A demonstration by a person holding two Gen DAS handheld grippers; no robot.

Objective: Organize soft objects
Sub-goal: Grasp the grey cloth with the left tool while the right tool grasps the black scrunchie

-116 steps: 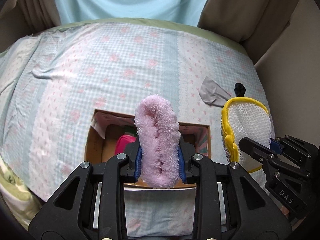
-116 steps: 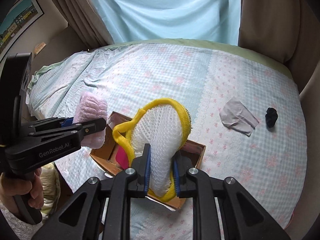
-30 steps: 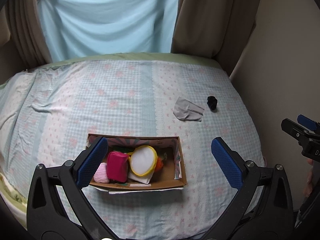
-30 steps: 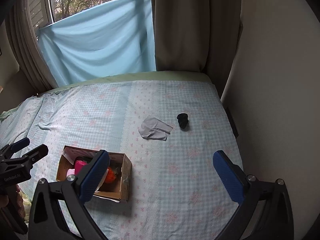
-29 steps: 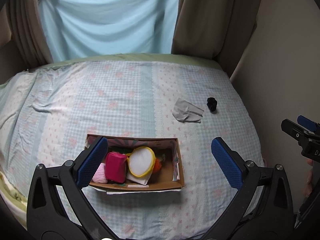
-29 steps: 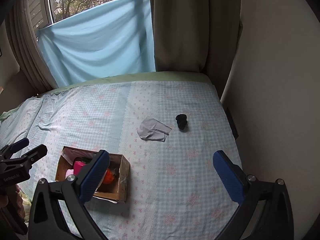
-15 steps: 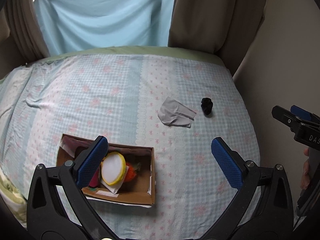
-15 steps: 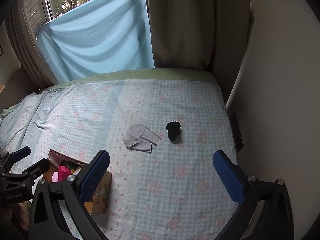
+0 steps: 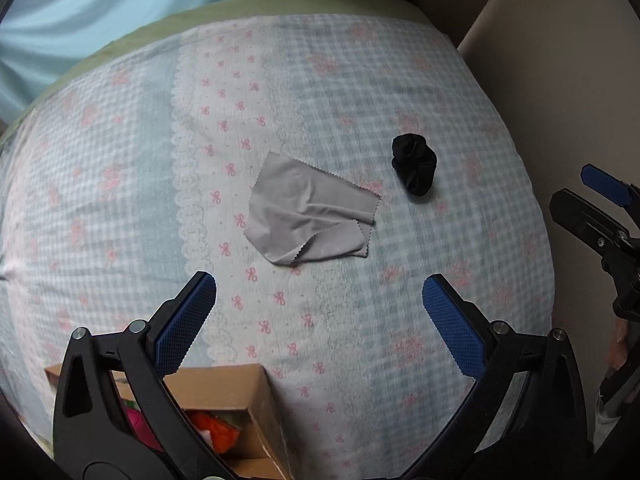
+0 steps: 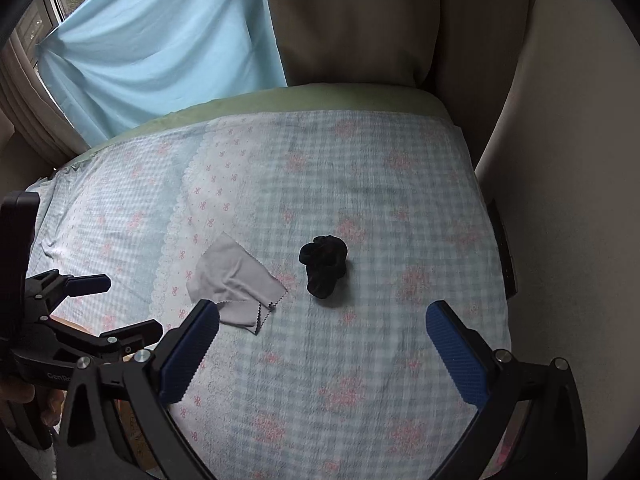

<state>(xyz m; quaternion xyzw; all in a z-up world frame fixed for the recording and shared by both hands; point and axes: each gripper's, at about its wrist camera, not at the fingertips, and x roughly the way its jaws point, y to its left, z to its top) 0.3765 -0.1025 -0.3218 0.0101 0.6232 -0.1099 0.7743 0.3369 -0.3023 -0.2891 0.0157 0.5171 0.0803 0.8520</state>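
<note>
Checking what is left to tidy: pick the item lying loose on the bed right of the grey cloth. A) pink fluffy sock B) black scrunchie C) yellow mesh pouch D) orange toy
B: the black scrunchie lies alone on the checked bedsheet, just right of the grey cloth, apart from it.

A home bedroom. A bed [image 10: 360, 360] wears a checked sheet printed with pink bows. Beige curtains [image 10: 352, 20] and a blue cloth [image 10: 160, 48] cover the window behind.

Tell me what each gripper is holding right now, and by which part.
Nothing. The left gripper and right gripper are both open and empty; the grey cloth and black scrunchie lie untouched on the bed.
</note>
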